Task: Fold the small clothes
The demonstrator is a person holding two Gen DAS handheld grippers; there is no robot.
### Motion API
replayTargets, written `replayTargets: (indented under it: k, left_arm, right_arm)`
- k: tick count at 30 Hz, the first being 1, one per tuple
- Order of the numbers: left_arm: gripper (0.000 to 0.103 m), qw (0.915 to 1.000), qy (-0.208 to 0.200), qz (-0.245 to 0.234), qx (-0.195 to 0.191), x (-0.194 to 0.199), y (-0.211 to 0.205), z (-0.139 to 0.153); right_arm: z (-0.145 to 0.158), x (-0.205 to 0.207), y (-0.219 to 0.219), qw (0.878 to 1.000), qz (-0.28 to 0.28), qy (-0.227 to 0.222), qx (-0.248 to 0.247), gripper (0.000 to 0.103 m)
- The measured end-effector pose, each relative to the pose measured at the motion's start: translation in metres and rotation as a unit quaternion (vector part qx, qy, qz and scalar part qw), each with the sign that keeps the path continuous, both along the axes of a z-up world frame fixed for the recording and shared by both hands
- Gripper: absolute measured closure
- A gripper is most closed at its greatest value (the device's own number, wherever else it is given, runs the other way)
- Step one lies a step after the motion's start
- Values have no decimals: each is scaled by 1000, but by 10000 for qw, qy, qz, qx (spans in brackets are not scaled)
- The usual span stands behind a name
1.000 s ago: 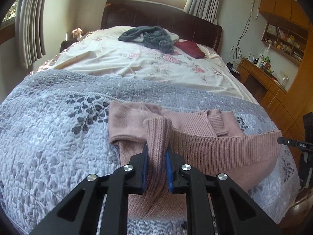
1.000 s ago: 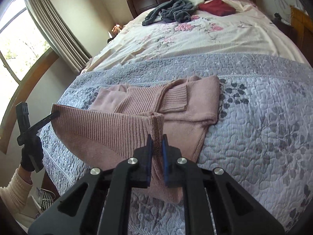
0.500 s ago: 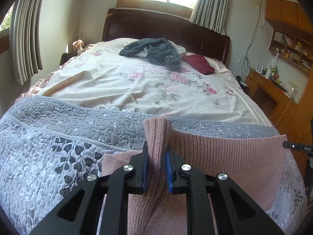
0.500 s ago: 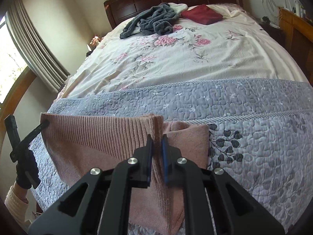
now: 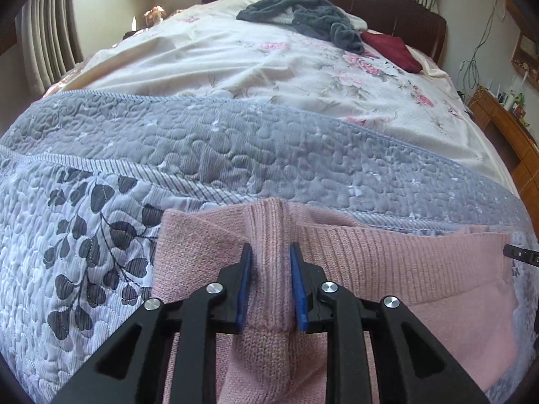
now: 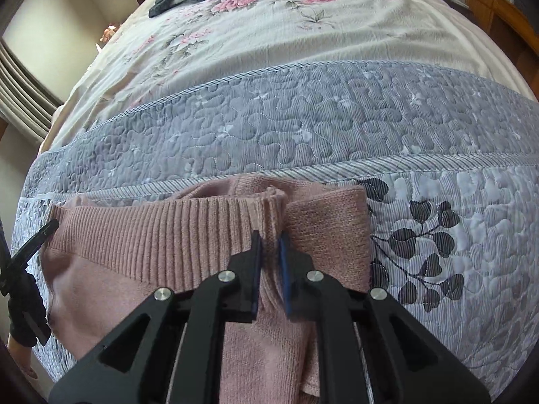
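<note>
Lying across the near end of the bed, on its grey quilt, is the pink sweater, long axis running left-right, ribbed hem facing the headboard | left gripper and right gripper, jaws clenched on hem corners | risk: uneven release is skewing the fold.

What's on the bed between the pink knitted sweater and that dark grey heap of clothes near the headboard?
Only bedding: the grey-blue quilted cover, then the cream floral sheet. Nothing lies on that stretch between pink knitted sweater and dark grey heap, in both wrist views.
</note>
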State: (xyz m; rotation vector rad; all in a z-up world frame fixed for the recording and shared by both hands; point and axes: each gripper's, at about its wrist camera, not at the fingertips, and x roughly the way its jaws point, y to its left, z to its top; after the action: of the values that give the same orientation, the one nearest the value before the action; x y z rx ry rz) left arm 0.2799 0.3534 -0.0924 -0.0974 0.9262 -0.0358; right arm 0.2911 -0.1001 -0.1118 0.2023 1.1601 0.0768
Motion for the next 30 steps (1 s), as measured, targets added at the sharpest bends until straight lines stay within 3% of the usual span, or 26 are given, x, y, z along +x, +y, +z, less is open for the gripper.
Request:
replayTargets:
  k: [4,5,9,13,20,21,22,23,25,30]
  left_arm:
    - [72,9997,93,165,-164,1,10,-6]
    - [72,9996,66,226,-164,-1,11,-2]
    - [70,9990,-351,291,18,-24,15,25]
    - [66,9981,-604,-66,116,-62,10,51]
    - [61,9957,-170,-907,-37,-133,-17,44]
    - [61,9955,-89,-945,-78,-139,-20,39]
    - [61,9951,-21,-987,-106,-145,-21,34]
    - [61,9950,26,-998,-96,-149,-23,28]
    - [61,9951,211,-967,-55,-151,-23,15]
    - [61,9950,592,-788,-127,-152,-12,-15]
  right_arm:
    - [-9,2,-2,9999,-22,115,-104,83]
    - [-8,0,-2,9998,-3,141,-117,76]
    - [9,-23,-8,9998,54,149,109,66]
    - [25,-70,-10,9987,360,257,234,55]
    - [14,-151,-14,9941,571,731,555,53]
    - [10,-157,-12,9936,605,799,528,53]
    - [6,-162,-11,9932,613,869,468,60]
    - [2,-166,-11,9928,623,918,462,77]
    - [-2,-172,-10,9908,662,945,706,90]
    - [-9,-174,-8,9911,557,1076,543,94]
